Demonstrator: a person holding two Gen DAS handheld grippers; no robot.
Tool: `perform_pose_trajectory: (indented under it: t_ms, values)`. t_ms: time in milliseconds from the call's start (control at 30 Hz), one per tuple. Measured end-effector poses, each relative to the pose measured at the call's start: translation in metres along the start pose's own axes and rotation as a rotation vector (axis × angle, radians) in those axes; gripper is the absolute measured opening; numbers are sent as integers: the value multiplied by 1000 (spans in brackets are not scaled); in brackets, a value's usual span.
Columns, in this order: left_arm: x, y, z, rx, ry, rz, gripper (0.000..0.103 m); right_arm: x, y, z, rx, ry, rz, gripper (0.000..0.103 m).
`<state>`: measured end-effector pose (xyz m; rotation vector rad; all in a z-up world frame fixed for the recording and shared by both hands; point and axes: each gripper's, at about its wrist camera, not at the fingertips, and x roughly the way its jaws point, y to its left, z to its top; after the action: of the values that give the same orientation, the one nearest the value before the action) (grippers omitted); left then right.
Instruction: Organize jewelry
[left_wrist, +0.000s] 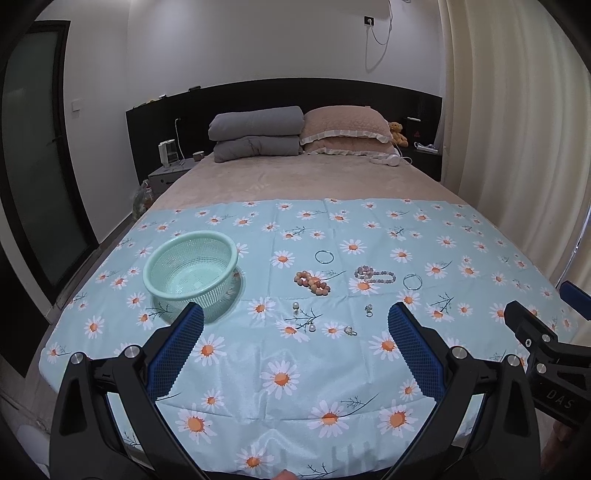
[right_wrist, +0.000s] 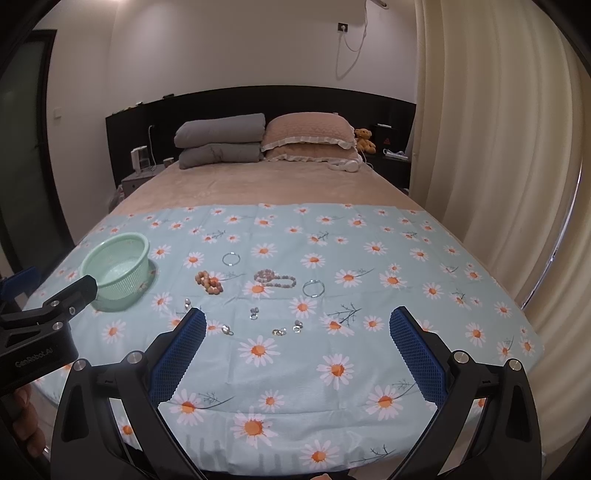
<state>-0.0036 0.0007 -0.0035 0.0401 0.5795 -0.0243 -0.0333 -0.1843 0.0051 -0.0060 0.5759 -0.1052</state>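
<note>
A mint green mesh basket (left_wrist: 192, 271) (right_wrist: 116, 271) stands on the daisy cloth at the left. Jewelry lies spread to its right: an orange bead bracelet (left_wrist: 312, 282) (right_wrist: 209, 282), a pale bead bracelet (left_wrist: 373, 275) (right_wrist: 275, 278), two thin silver bangles (left_wrist: 324, 256) (left_wrist: 412, 281) (right_wrist: 231, 259) (right_wrist: 313, 288), and several small earrings and rings (left_wrist: 310, 326) (right_wrist: 279, 331). My left gripper (left_wrist: 295, 317) is open and empty, held above the cloth's near part. My right gripper (right_wrist: 297, 319) is open and empty, just short of the small rings.
The blue daisy cloth (left_wrist: 295, 387) covers the near end of a bed. Grey folded quilts (left_wrist: 255, 133), a pink pillow (left_wrist: 345, 129), a teddy bear (left_wrist: 398, 133) and white headphones (left_wrist: 386, 160) lie at the headboard. Curtains (right_wrist: 498, 147) hang at the right.
</note>
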Motion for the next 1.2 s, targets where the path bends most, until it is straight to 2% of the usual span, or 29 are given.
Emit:
perform_pose_trajectory:
  t_ms: [1200]
  values:
    - [34, -4, -6, 40, 45, -6, 98, 30, 2, -2, -12, 42, 13, 96]
